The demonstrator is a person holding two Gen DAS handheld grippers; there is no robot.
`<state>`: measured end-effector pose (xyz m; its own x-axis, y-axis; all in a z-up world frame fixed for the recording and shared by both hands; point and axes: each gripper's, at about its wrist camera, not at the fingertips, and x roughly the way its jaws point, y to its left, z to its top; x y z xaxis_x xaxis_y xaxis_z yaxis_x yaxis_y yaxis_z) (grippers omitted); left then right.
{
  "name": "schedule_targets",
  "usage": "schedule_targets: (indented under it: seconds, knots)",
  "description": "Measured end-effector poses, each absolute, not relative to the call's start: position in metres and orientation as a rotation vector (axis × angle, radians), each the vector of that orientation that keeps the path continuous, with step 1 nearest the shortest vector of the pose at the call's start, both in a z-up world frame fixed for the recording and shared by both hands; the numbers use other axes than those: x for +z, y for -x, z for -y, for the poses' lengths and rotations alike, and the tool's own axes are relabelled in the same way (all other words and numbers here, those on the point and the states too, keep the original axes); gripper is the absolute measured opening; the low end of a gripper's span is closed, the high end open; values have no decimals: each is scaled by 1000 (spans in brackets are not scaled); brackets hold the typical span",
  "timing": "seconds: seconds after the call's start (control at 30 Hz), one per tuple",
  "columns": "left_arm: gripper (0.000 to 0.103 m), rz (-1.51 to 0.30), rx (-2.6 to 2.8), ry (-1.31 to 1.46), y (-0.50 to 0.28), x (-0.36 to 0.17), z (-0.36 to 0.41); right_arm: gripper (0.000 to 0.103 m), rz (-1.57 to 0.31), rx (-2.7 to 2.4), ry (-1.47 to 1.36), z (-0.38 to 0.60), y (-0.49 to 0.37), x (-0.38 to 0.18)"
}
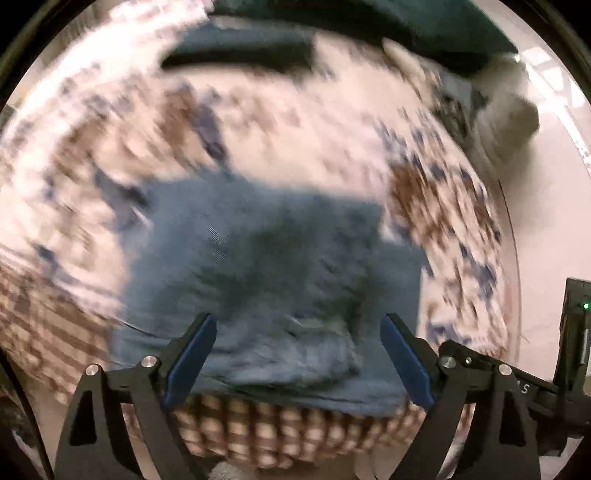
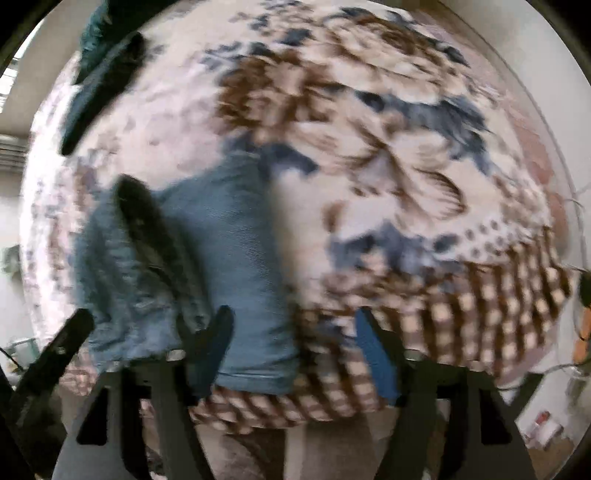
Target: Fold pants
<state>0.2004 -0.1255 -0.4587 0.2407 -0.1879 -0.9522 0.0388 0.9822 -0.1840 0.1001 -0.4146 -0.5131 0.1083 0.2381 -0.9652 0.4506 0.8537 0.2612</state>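
Note:
Blue denim pants (image 1: 266,258) lie folded in a compact stack on a floral blanket (image 1: 295,122), near its checkered front edge. My left gripper (image 1: 297,332) is open and empty, its blue pads just above the near edge of the pants. In the right wrist view the pants (image 2: 221,251) lie to the left, with the left gripper's dark finger (image 2: 147,229) over them. My right gripper (image 2: 295,336) is open and empty, straddling the pants' right edge and the blanket (image 2: 388,155). Both views are motion-blurred.
A dark teal garment (image 1: 369,26) lies at the far edge of the blanket, also in the right wrist view (image 2: 99,66). A beige lump (image 1: 506,110) sits at the far right. The blanket's checkered border (image 2: 480,314) hangs over the front edge.

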Motion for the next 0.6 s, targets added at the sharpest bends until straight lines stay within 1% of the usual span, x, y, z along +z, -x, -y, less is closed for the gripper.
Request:
schedule_targets:
  seconds: [0.1, 0.13, 0.23, 0.4, 0.5, 0.6]
  knots:
    - [95, -1281, -36, 52, -212, -447, 97, 81, -1462, -61, -666, 400, -120, -520]
    - [97, -1276, 20, 2, -216, -450, 86, 83, -1466, -34, -689, 392, -127, -524]
    - [97, -1306, 117, -86, -227, -469, 61, 83, -1482, 68, -769, 372, -149, -548]
    - [97, -1396, 168, -16, -234, -502, 15, 83, -1475, 158, -786, 352, -175, -585]
    - [97, -1421, 179, -2, -236, -514, 3, 84, -1464, 270, -884, 346, -185, -609]
    - [97, -1439, 172, 12, -236, -520, 1, 86, -1453, 380, -924, 333, -192, -618]
